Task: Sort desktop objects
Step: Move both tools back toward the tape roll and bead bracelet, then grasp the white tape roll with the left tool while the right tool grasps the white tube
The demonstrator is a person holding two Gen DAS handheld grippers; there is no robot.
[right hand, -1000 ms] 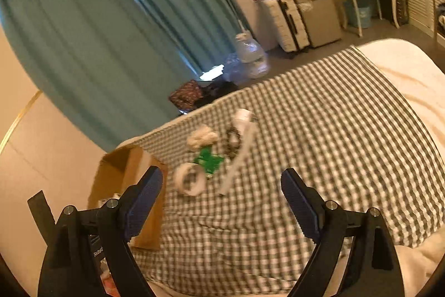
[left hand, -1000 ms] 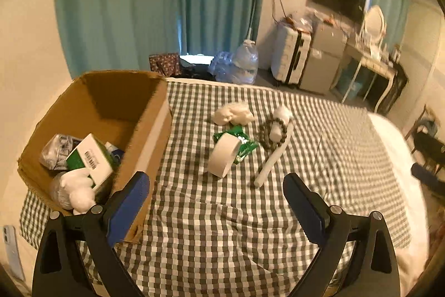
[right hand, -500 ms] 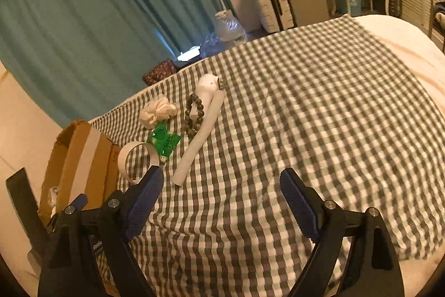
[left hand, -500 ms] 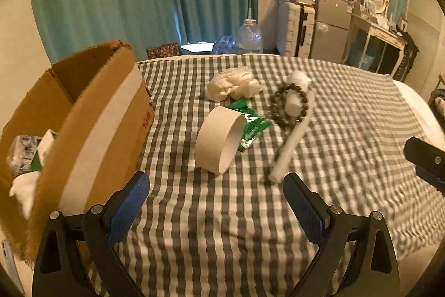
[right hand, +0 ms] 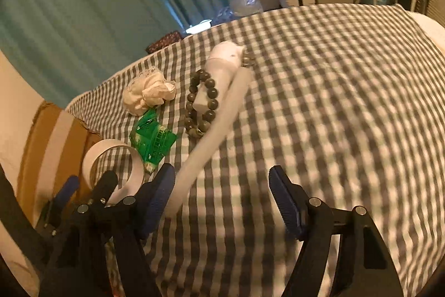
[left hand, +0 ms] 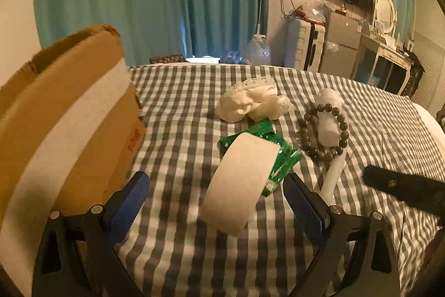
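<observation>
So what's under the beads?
The beads lie looped over a white bottle, one end resting on the checked cloth. The patch of cloth beneath the bottle is hidden.

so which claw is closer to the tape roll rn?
Left. The left claw is open with the tape roll standing between its fingers, not gripped. The right claw, also open, sits further right, near the white tube.

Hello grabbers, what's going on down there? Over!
Left gripper open, straddling the upright white tape roll. Right gripper open, empty, near the long white tube. Green packet touching the roll.
</observation>
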